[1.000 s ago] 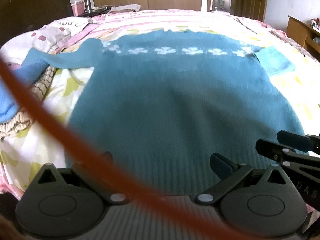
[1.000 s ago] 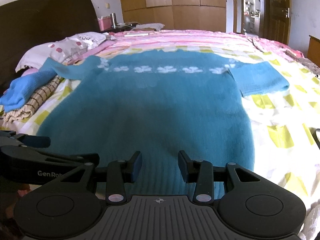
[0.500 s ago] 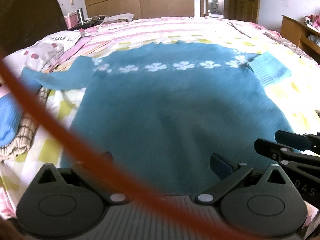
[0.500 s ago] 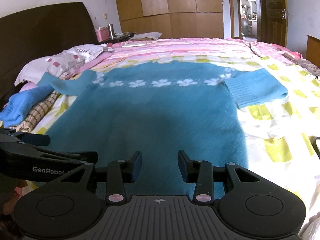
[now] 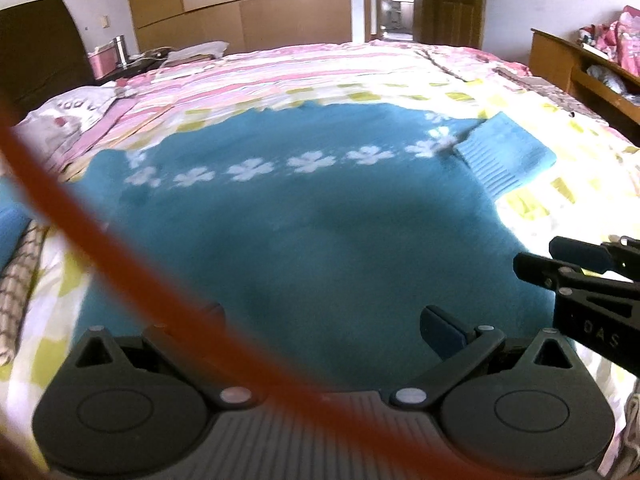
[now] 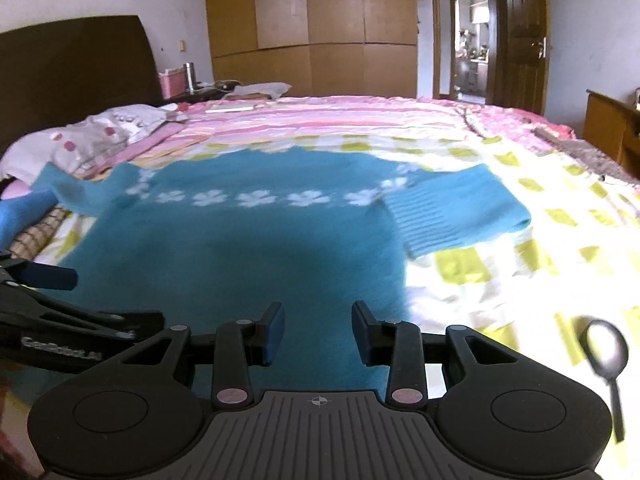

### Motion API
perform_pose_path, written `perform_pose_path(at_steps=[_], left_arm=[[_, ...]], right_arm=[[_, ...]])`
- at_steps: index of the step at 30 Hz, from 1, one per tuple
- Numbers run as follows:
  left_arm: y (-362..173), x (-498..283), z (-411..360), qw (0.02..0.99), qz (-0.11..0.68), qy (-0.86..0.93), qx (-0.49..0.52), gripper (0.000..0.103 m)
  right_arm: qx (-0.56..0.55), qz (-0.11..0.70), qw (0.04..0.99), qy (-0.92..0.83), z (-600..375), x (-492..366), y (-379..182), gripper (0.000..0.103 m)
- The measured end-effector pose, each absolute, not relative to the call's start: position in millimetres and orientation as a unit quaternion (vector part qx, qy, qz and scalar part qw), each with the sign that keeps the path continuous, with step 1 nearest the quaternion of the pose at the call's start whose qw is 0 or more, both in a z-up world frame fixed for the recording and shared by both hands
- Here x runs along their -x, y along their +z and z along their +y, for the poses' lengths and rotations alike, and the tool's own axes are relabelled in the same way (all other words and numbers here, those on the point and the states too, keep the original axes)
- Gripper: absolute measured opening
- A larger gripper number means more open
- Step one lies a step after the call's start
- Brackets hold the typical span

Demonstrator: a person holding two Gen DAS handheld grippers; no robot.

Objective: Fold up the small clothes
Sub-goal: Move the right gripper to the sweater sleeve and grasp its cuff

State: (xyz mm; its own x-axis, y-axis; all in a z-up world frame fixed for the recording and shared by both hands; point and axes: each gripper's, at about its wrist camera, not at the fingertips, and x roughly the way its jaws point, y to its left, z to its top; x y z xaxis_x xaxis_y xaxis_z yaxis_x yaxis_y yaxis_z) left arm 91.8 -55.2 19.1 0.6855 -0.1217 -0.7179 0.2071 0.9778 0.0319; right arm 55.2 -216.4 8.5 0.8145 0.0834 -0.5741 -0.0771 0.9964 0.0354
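A fuzzy teal knitted sweater with a band of white flower shapes across the chest lies spread flat on the bed, whose smooth cover is checked in yellow-green and white and striped pink farther back. Its ribbed right cuff is folded inward; the other sleeve trails over a checked woven cloth at the bed's edge. The left gripper hovers over the hem, jaws wide apart and gripping nothing, with a blurred orange cord curving across its view. The right gripper has jaws roughly half open, just closing slightly, above the knit, pads not pressing it. A black glossy spoon-shaped object lies on the cover nearby.
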Motion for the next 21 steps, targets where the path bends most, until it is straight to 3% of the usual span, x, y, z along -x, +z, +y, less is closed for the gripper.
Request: perform_pose_path(at_steps=[13, 21], left_arm=[[15.1, -142.8, -87.1, 0.916, 0.380, -0.124, -0.026, 0.103], [3.1, -164.1, -106.6, 0.914, 0.383, -0.132, -0.027, 0.103]], right_arm=[[0.109, 0.285, 0.952, -0.003, -265.1, -121.5, -7.7, 0.034], [0.266, 0.270, 0.925, 0.024, -265.0, -148.8, -33.9, 0.032]])
